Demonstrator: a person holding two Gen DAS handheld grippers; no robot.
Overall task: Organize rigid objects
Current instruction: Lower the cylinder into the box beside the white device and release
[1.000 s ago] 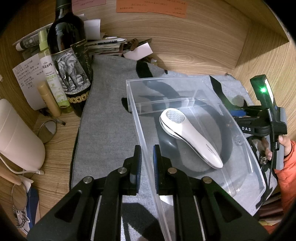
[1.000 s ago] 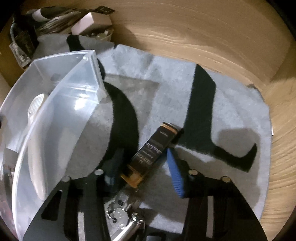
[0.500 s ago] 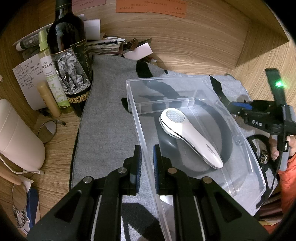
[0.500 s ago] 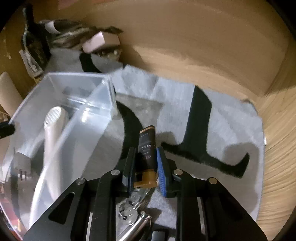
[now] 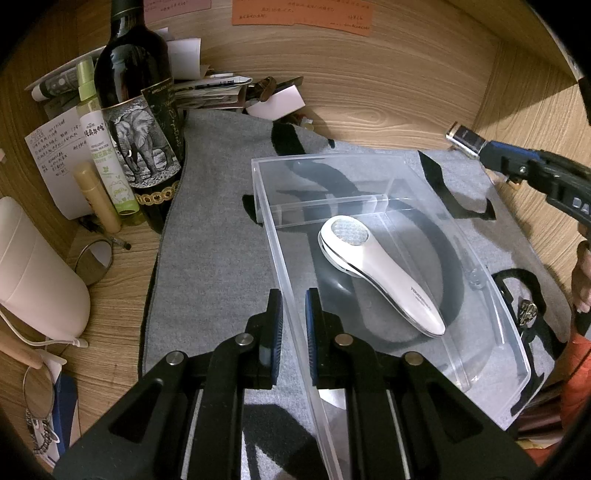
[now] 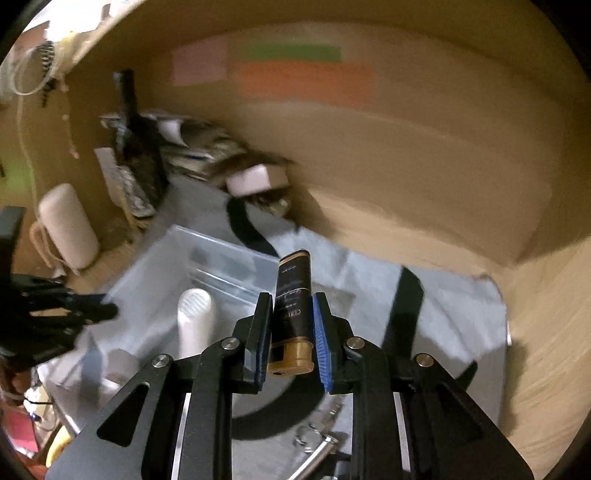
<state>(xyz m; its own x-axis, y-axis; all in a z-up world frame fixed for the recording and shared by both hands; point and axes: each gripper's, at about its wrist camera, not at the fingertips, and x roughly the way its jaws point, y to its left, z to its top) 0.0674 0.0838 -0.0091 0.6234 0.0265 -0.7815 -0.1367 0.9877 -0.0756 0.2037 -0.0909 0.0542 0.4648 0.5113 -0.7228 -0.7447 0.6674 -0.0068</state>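
Beside the clear box, "REPELLENT FLORAL WATER" labels a spray bottle.

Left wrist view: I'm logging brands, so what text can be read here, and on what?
"REPELLENT FLORAL WATER": green spray bottle.
"APPELLATION", partly: wine bottle.
"DA", cut off: right gripper.
Too small or blurred: white handheld device logo, handwritten note, orange wall notes.

Blk/gold tube, prob. upright, midair
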